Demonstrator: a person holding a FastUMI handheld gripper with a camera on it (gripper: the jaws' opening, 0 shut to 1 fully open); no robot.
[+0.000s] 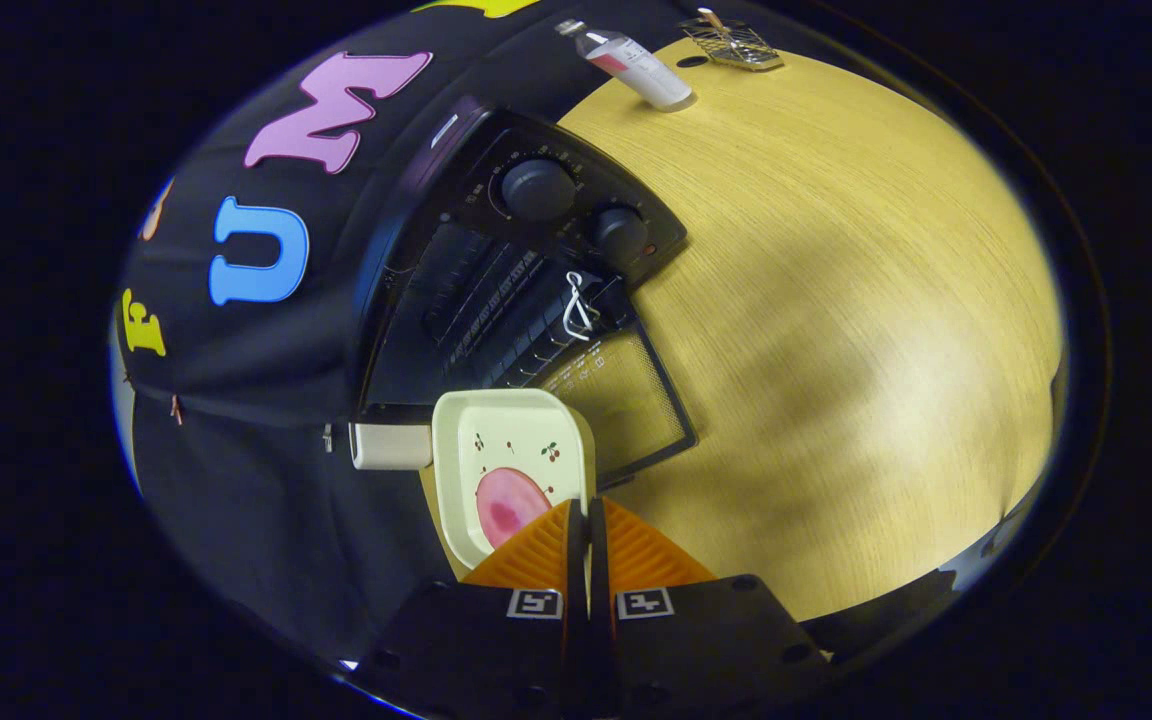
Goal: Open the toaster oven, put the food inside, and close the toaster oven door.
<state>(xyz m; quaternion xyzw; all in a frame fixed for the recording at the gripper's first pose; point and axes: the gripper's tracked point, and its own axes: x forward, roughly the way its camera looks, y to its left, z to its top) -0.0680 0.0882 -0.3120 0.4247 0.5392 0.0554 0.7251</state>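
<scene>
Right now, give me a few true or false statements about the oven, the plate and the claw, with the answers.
1. The toaster oven door is open. True.
2. The claw is wide open. False: its fingers are shut on the rim of the plate.
3. The plate carries pink food. True.
4. The bottle stands upright. False: it lies on its side on the table.

Toaster oven (526,270) at the table's (836,330) edge against the booth wall, door (626,400) dropped open onto the tabletop; dish (511,465) holding food (508,505) just before that door; bottle (636,65) and wire rack (731,42) near the far edge.
</scene>
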